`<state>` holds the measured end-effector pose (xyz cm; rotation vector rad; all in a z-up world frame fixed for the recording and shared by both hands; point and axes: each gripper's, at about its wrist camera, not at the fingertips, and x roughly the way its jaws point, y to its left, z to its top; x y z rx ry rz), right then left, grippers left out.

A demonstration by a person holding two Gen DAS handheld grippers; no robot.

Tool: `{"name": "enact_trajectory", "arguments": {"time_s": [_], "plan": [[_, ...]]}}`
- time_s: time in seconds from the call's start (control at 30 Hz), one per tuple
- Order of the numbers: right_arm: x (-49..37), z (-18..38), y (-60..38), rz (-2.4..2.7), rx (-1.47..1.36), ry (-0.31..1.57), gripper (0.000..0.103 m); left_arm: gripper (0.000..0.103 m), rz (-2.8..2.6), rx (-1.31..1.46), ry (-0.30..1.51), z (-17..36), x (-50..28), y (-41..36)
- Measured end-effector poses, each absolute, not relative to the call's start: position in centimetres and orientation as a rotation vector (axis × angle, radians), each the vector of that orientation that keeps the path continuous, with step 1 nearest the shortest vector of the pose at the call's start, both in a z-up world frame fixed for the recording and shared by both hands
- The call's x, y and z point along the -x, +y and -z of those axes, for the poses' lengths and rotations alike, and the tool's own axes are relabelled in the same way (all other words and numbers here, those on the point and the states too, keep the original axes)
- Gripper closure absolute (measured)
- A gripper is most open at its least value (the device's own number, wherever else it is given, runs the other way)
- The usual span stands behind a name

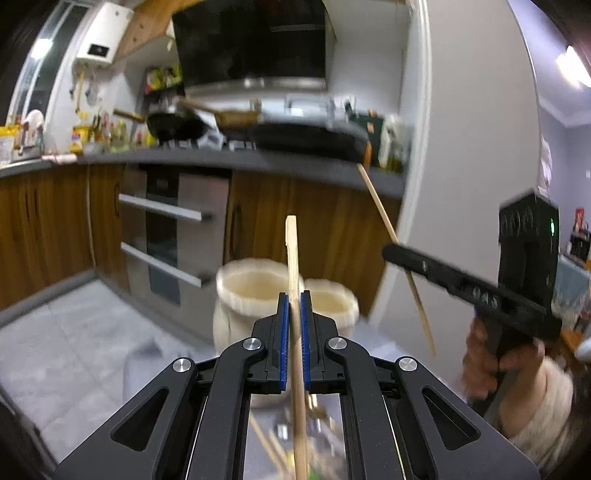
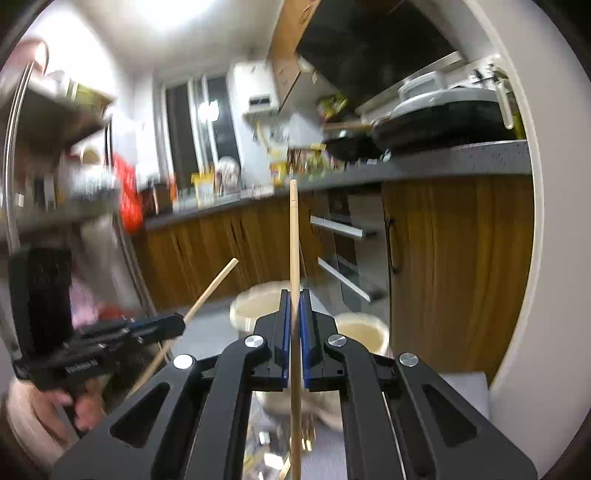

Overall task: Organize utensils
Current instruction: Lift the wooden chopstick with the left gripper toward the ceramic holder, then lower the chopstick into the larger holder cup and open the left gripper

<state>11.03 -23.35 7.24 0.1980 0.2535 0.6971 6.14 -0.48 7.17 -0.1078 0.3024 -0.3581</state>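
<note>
Left gripper: the left gripper (image 1: 294, 295), blue pads clamped on a square-ended wooden chopstick (image 1: 293, 258), holds it upright above the floor; in the right wrist view the same tool (image 2: 177, 325) appears at lower left, gripped by a hand (image 2: 55, 406).

Left chopstick: it runs from below the jaws up past the pads, its flat top level with the drawer fronts behind; seen from the right wrist it slants up to the right (image 2: 214, 284).

Containers: two cream round tubs (image 1: 255, 288) stand on the floor just beyond both grippers, side by side, against the wooden cabinets (image 1: 325, 221).

Right gripper: the right gripper (image 2: 294, 299) is closed on a slimmer round chopstick (image 2: 293, 236), which stands near vertical between the blue pads; from the left wrist view this tool (image 1: 391, 253) reaches in from the right, its chopstick (image 1: 384, 218) tilted, the holder's hand (image 1: 495, 354) and pale sleeve (image 1: 543, 413) below.

Backdrop: a dark worktop (image 1: 229, 158) carrying black pans (image 1: 177, 125), a range hood (image 1: 251, 40) above, a white wall heater (image 1: 103, 33) at upper left.

Below the jaws: blurred utensils, too unclear to name.
</note>
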Motion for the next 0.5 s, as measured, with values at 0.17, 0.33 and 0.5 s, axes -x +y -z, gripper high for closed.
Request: {"name": "enact_trajectory", "arguments": {"time_s": [0.17, 0.33, 0.5], "plan": [[-14.6, -7.8, -23.4, -0.656, -0.313, 0.192, 0.098, 0.096, 0.332, 0.197, 0.183, -10.2, -11.0, -0.2], [-17.9, -6.9, -22.4, -0.587, -0.321, 0.182, 0.098, 0.096, 0.254, 0.184, 0.097, -10.9, -15.2, -1.2], [-18.9, -5.6, -21.6, -0.551, -0.285, 0.201, 0.098, 0.096, 0.166, 0.106, 0.081, -9.9, -17.8, -2.6]]}}
